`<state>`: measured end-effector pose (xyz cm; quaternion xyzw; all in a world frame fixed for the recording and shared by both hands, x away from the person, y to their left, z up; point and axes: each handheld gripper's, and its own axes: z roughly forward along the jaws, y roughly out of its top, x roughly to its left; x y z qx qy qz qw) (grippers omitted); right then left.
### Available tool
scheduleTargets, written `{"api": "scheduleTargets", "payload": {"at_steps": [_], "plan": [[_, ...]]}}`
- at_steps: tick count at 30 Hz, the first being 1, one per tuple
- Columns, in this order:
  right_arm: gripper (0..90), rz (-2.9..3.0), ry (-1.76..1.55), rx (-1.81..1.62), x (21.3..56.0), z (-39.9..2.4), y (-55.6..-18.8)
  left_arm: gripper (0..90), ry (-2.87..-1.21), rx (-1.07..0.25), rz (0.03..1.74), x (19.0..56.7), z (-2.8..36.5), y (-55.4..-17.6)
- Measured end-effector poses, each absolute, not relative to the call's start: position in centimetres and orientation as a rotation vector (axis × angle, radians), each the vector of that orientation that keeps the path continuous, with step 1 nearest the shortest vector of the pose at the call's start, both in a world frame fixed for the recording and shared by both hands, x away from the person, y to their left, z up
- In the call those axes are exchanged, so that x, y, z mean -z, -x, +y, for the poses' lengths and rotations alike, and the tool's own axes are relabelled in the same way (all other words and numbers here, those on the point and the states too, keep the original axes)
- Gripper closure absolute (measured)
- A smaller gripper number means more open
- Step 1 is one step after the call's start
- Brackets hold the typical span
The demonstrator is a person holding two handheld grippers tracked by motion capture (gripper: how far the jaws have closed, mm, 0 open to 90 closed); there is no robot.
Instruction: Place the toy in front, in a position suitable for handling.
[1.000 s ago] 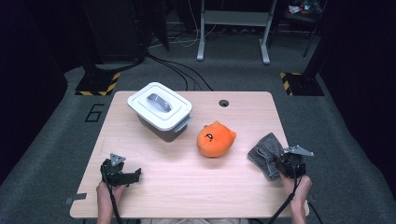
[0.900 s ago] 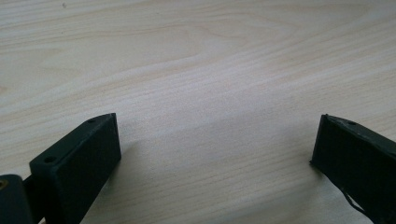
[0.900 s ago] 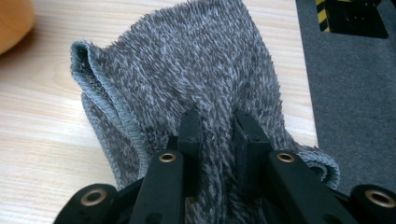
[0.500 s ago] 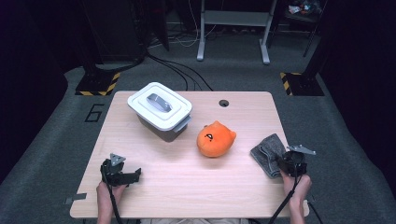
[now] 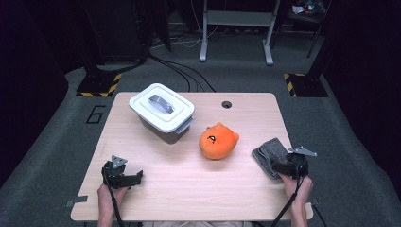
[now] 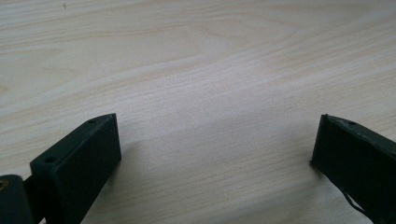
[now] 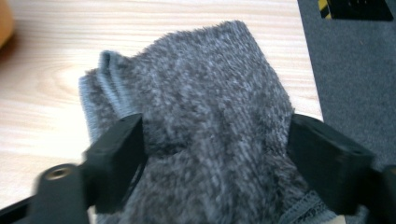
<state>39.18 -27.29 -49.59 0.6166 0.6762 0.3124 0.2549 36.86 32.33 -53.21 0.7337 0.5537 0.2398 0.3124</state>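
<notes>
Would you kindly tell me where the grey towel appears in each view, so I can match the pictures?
High view: the grey towel lies folded at the table's right edge, right of the orange plush, under the right gripper.
Left gripper view: not in it; bare wooden table between open fingers.
Right gripper view: the towel is in the centre, between the two fingers.
Shared landmark: the light wooden tabletop.

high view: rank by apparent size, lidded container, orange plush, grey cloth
1. white lidded container, clearly largest.
2. orange plush.
3. grey cloth, looks slightly smaller, but the right gripper covers part of it, so 2 versus 3 is unsure.
</notes>
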Motion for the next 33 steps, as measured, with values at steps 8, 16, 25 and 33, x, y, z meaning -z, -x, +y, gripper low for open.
{"api": "scheduleTargets", "payload": {"at_steps": [8,16,25,33], "plan": [[4.8,1.934,-1.563,-0.959,49.2,-25.4,-37.0,0.4,-1.936,-0.636,1.466,53.2,32.3,-36.9],[0.9,2.031,-1.438,-0.992,49.3,-21.9,-34.9,0.0,-1.932,-0.639,1.468,53.2,32.3,-36.9],[0.0,2.143,-1.370,-0.945,51.8,-19.1,-34.4,0.0,-1.933,-0.645,1.458,53.2,32.2,-36.8],[0.0,2.166,-1.355,-0.904,53.0,-18.5,-34.3,3.0,-1.919,-0.662,1.399,52.5,31.3,-35.9]]}}
